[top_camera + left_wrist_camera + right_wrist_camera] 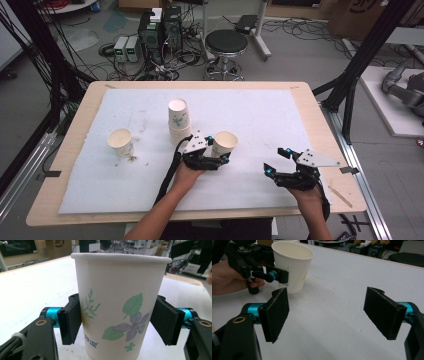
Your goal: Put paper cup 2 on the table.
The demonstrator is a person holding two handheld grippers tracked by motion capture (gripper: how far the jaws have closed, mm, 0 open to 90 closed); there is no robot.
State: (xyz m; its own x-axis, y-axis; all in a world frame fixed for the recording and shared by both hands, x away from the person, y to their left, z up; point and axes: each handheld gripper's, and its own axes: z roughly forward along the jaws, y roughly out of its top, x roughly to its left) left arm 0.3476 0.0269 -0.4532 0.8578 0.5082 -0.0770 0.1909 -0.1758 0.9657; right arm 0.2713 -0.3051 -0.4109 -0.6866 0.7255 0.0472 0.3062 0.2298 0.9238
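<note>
The left hand-held gripper [218, 159] has its two black pads pressed against the sides of a flowered paper cup [120, 307], one pad on each flank about halfway up the wall, so the cup is gripped. In the high view this cup [224, 144] stands upright near the middle of the white-covered worktop [260, 115], its base apparently on or just above the surface; which of the two cannot be told. The right hand-held gripper [282, 161] rests well to the right with its jaws wide apart and nothing between them; its own view looks across bare white cover toward the gripped cup [293, 266].

Just behind and to the left of the held cup stands a stack of cups [179, 120], already nested and upright. A single cup [120, 142] stands well apart on the left, with a few crumbs beside it.

Judging from this layout, the work looks like gathering the cups into one stack. Part of it appears done; the gripped cup has yet to go onto the stack, and the single cup on the left is untouched.
</note>
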